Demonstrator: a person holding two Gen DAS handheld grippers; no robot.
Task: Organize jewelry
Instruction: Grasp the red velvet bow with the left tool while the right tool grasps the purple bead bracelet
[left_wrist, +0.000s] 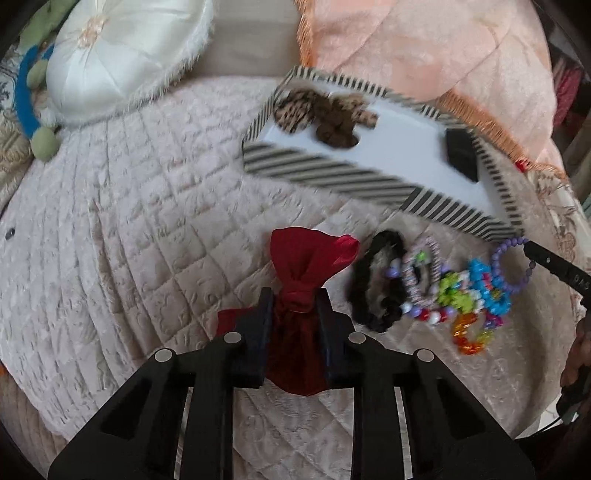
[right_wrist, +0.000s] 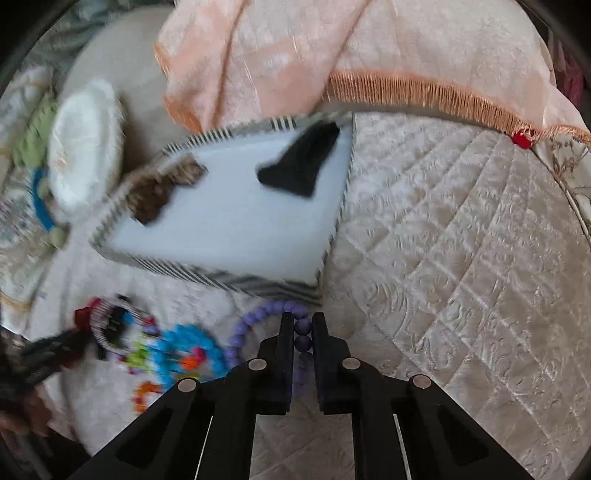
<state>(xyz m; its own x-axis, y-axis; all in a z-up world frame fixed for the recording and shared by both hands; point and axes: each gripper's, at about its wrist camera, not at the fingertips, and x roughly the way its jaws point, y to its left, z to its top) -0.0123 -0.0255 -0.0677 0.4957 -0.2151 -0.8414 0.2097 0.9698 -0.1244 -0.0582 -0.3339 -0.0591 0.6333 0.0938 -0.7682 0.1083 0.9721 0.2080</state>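
My left gripper (left_wrist: 295, 306) is shut on the neck of a red satin pouch (left_wrist: 301, 266) lying on the quilted bedspread. Beside it lie a black scrunchie (left_wrist: 373, 288), a striped scrunchie (left_wrist: 424, 273) and several coloured bead bracelets (left_wrist: 476, 291). My right gripper (right_wrist: 303, 325) is shut on a purple bead bracelet (right_wrist: 258, 317), its beads pinched between the pads; in the left wrist view that bracelet (left_wrist: 513, 266) hangs at the right gripper's tip. Behind stands a striped box (left_wrist: 332, 181) with a white insert (right_wrist: 229, 214) holding a leopard scrunchie (left_wrist: 295, 107) and a brown one (left_wrist: 336, 125).
A round white cushion (left_wrist: 122, 55) and a blue and green toy (left_wrist: 26, 107) lie at the far left. A peach fringed throw (right_wrist: 332, 55) covers the back. Bare quilt (right_wrist: 461, 229) stretches right of the box. A person's hand (right_wrist: 22, 398) shows at the lower left of the right wrist view.
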